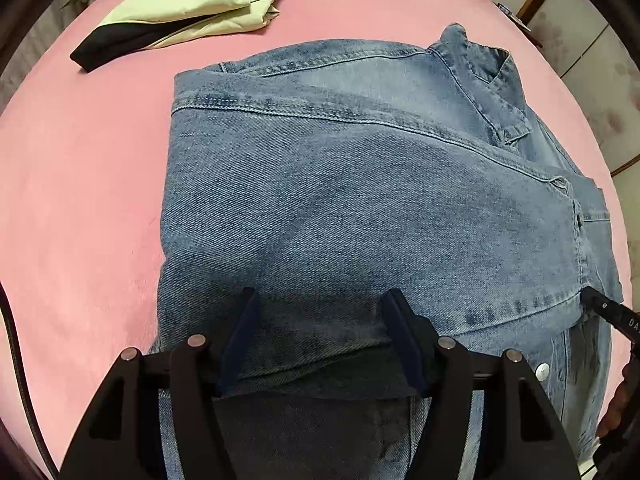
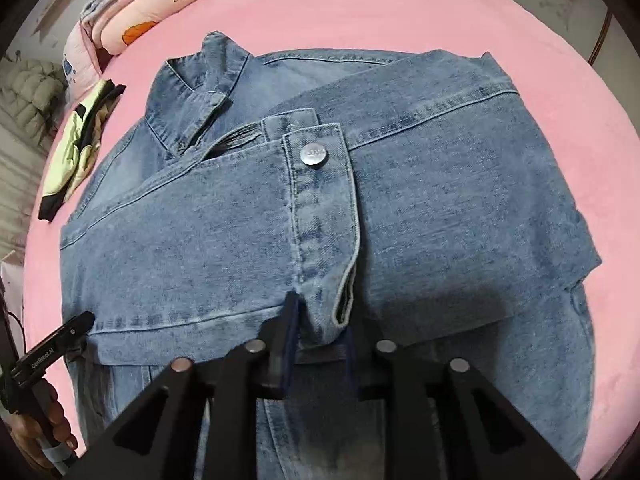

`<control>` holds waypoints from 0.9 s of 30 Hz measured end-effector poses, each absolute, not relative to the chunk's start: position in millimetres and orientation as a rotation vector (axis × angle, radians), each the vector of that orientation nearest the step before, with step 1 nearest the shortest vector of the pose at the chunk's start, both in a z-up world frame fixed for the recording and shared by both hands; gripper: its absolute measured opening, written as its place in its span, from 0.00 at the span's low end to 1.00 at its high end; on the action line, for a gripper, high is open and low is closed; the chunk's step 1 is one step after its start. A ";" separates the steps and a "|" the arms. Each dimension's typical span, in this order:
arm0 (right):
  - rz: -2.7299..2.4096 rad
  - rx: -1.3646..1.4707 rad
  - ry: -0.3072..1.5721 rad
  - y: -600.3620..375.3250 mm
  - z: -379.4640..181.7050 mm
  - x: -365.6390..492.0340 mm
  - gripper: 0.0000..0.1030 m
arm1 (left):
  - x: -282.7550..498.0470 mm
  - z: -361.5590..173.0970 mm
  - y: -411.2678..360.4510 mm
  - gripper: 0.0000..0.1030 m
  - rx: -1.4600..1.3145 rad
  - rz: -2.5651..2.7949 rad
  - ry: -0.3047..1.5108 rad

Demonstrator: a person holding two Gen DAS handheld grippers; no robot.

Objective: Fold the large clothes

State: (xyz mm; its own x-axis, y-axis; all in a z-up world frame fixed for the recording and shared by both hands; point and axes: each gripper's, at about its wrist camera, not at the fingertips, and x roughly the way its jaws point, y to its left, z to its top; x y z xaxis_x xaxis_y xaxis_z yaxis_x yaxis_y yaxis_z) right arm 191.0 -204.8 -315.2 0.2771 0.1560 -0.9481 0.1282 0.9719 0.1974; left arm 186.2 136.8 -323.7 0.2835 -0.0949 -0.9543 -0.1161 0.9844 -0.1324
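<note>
Left claw (image 1: 320, 300) spread over denim jacket (image 1: 360, 200), pink bedsheet (image 1: 80, 180) — folded clothes (image 1: 188, 4) beyond

Bed with pink sheet (image 1: 88, 168), as I see it through both wrist views: the sheet is smooth and covers the whole surface.

Lying directly on it:
- Blue denim jacket (image 1: 340, 200), partly folded, collar at the far end, one metal button showing on a cuff in my right view.
- Folded pale green and black garment (image 1: 188, 4), well apart from the jacket, toward the far left.
- Pink patterned quilt (image 2: 132, 12), bunched at the bed's far left edge in my right view.
</note>
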 end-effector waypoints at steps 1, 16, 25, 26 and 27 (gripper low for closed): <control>0.003 0.252 1.300 -206.9 -313.4 191.1 0.31 | 186.5 -322.8 135.3 0.63 -0.182 0.012 1.287; 0.091 0.036 1.075 -136.8 -254.4 200.0 0.34 | 222.5 -252.8 121.1 0.84 -0.107 0.071 1.091; 0.325 -0.135 1.130 -54.7 -316.7 267.4 0.20 | 282.2 -310.2 144.9 0.84 -0.164 0.162 1.144; 0.296 -0.153 1.132 -60.2 -324.5 273.9 0.12 | 287.1 -318.8 146.4 0.84 -0.154 0.172 1.163; 0.282 -0.142 1.136 -70.8 -330.2 280.5 0.03 | 290.0 -325.2 148.2 0.84 -0.144 0.180 1.173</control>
